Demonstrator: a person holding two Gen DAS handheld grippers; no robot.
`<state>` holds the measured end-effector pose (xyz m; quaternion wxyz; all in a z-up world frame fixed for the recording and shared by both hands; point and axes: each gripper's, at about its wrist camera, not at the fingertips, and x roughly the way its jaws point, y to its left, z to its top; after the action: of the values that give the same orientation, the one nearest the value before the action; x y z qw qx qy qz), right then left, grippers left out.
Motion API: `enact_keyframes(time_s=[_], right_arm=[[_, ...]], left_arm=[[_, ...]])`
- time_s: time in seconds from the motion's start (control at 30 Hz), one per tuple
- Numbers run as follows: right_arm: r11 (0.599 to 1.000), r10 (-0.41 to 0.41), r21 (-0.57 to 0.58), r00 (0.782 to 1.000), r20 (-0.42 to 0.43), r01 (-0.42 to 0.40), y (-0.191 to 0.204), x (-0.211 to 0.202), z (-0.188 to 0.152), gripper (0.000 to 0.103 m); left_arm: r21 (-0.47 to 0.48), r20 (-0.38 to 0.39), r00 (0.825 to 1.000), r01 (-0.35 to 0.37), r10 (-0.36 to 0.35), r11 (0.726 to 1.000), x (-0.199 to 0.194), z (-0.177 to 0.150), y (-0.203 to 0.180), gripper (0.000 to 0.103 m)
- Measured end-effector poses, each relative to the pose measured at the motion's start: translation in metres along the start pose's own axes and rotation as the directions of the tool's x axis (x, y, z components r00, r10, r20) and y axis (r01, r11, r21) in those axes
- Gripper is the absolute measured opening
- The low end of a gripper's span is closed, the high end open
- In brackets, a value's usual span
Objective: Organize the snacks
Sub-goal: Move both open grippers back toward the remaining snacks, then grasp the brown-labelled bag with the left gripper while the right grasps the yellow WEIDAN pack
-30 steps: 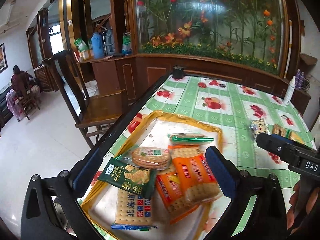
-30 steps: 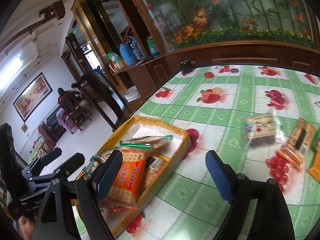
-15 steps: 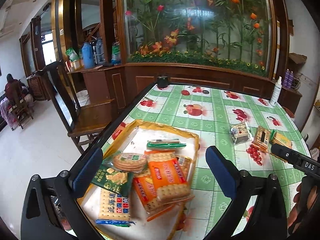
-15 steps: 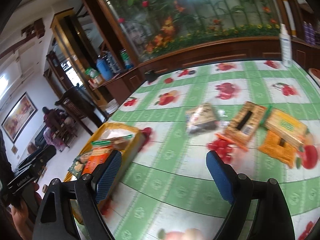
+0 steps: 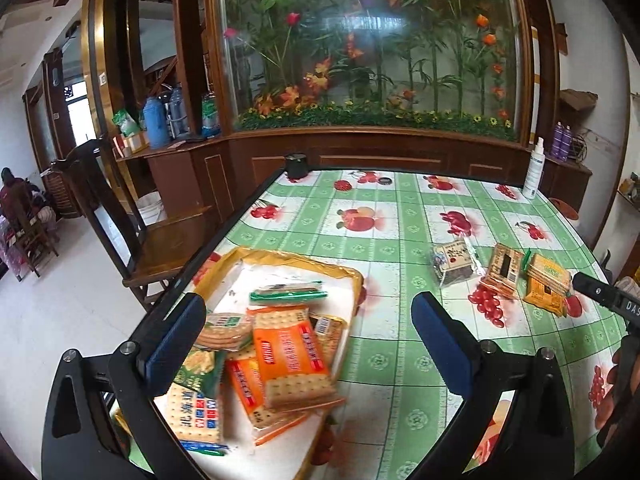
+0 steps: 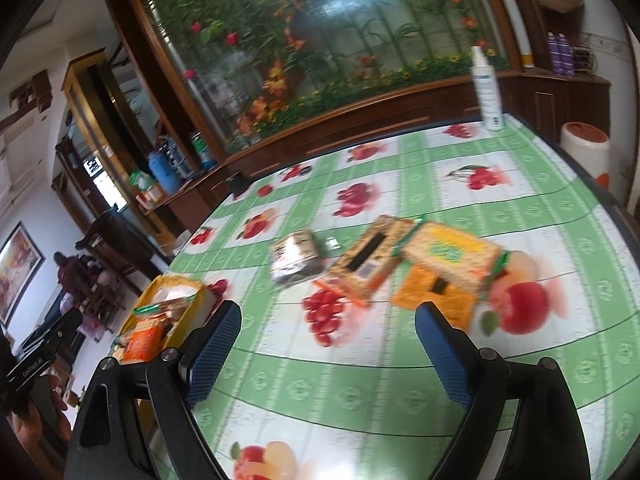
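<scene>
A yellow tray point(image 5: 352, 276) near the table's left edge holds several cracker packs, with an orange pack point(image 5: 292, 356) on top. My left gripper point(image 5: 308, 344) hovers over the tray, open and holding nothing. Four loose snacks lie further right: a dark packet point(image 6: 296, 260), a brown cracker pack point(image 6: 368, 264), a yellow-green pack point(image 6: 448, 256) and an orange pack point(image 6: 436, 296). My right gripper point(image 6: 328, 348) points at them from a little short of them. Its jaws are opening with nothing between them. The tray point(image 6: 200, 304) shows at its left.
The table point(image 5: 400, 216) has a green checked cloth with fruit prints. A white spray bottle point(image 6: 486, 88) stands at its far right corner and a small black object point(image 5: 296, 166) at its far edge. A wooden chair point(image 5: 120, 220) stands left of the table. A white tub with an orange lid point(image 6: 584, 140) sits beyond the right edge.
My right gripper has swung right, away from the tray and toward the loose snacks. My left gripper has drawn back a little, so the tray sits lower left in its view.
</scene>
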<state>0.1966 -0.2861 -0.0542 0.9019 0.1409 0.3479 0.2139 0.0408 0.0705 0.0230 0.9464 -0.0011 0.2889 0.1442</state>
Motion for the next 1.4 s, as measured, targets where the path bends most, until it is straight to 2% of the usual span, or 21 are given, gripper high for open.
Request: enact_keyframes(time_s=[0.2,0.4,0.53,0.8,1.0,1.23,1.4], right_arm=[[0.997,-0.072,0.034,0.997,0.005,0.072,-0.033,-0.006,0.003,0.093],[0.991,-0.121,0.052,0.992,-0.017,0.122,-0.056,-0.002,0.001,0.093],[0.989,-0.131,0.061,0.991,-0.028,0.132,-0.066,0.003,-0.001,0.093],[0.987,-0.140,0.077,0.989,-0.040,0.143,-0.076,0.014,0.002,0.093],[0.982,-0.171,0.077,0.985,-0.040,0.173,-0.084,0.021,0.010,0.098],[0.980,-0.190,0.045,0.980,-0.056,0.192,-0.088,0.044,0.025,0.098],[0.986,-0.148,-0.085,0.985,-0.090,0.141,-0.074,0.078,0.040,0.099]], left_arm=[[0.037,-0.032,0.999,0.036,-0.034,0.999,0.016,0.000,-0.025,0.103],[0.110,-0.079,0.990,0.124,-0.115,0.986,0.043,0.005,-0.068,0.103],[0.103,-0.133,0.974,0.196,-0.181,0.975,0.068,0.009,-0.094,0.103],[0.017,-0.230,0.936,0.277,-0.266,0.961,0.120,0.014,-0.125,0.103],[-0.052,-0.275,0.915,0.292,-0.295,0.955,0.149,0.019,-0.136,0.103],[-0.067,-0.288,0.910,0.292,-0.299,0.954,0.167,0.021,-0.143,0.103],[-0.069,-0.293,0.912,0.280,-0.287,0.958,0.180,0.025,-0.146,0.103]])
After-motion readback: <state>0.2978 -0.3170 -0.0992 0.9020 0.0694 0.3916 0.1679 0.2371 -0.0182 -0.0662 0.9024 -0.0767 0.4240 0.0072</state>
